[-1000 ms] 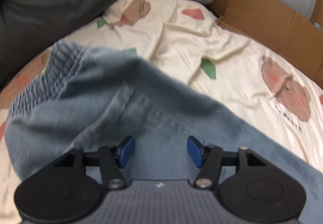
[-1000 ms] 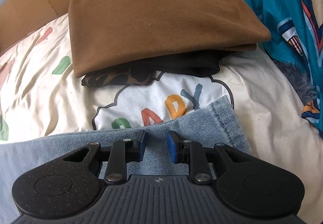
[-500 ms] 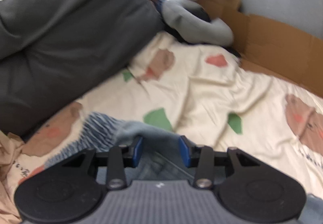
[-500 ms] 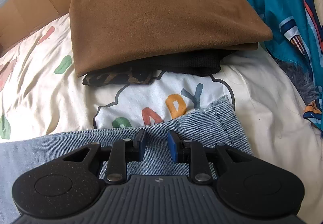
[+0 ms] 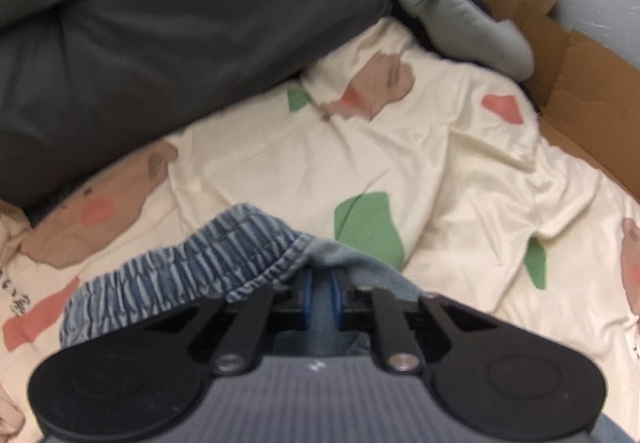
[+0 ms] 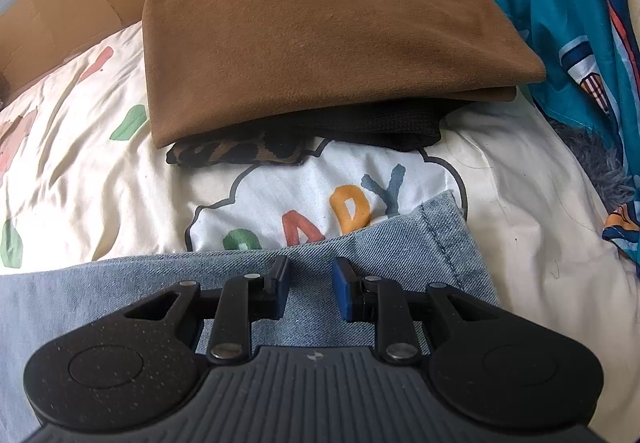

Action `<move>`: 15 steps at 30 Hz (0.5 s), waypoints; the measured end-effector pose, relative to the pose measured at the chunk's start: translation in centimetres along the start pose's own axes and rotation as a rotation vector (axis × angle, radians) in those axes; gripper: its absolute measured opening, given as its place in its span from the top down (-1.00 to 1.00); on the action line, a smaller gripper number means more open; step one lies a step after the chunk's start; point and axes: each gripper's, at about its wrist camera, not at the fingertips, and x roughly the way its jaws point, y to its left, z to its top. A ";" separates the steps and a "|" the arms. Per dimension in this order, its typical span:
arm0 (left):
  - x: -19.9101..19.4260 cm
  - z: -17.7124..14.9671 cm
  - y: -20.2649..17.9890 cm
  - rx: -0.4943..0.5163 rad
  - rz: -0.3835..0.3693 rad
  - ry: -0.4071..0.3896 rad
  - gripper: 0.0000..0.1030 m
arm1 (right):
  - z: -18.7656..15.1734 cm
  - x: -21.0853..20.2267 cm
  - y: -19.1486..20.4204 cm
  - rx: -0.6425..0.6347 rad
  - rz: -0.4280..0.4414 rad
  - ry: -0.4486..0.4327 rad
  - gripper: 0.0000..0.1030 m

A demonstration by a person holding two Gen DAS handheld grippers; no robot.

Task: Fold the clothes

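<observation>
Light blue jeans lie on a cream printed bedsheet (image 5: pixel 400 147). In the left wrist view their gathered elastic waistband (image 5: pixel 208 263) bunches just ahead of my left gripper (image 5: pixel 320 283). That gripper is shut, with a fold of denim beside the waistband pinched between its blue pads. In the right wrist view a jeans leg (image 6: pixel 400 247) with its stitched hem lies flat under my right gripper (image 6: pixel 310 283). Its jaws stand a little apart over the denim, and nothing is pinched between them.
A dark grey duvet (image 5: pixel 160 23) and a grey garment (image 5: pixel 460 23) lie at the far side, with cardboard (image 5: pixel 580 83) along the wall. Ahead of the right gripper is a stack: brown folded garment (image 6: pixel 320 23), black garment (image 6: pixel 380 123), leopard-print piece (image 6: pixel 232 153). Blue cartoon fabric (image 6: pixel 560 3) hangs at right.
My left gripper slid across the jeans to the waistband edge and closed on the denim there; its view also swung towards the duvet. The right gripper stayed put.
</observation>
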 end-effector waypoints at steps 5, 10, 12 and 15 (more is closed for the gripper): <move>0.7 1.4 0.2 -0.027 -0.021 0.065 0.94 | 0.8 0.3 0.0 -0.008 0.023 0.036 0.41; -3.3 1.8 0.5 -0.014 -0.064 0.020 0.80 | 0.7 0.1 -0.5 0.009 0.032 0.044 0.40; -5.4 1.7 0.5 0.025 -0.072 -0.006 0.62 | 0.7 0.1 -0.4 -0.005 0.020 0.046 0.40; -7.9 1.3 0.9 0.047 -0.061 -0.022 0.59 | 0.7 0.1 -0.1 -0.012 0.011 0.046 0.40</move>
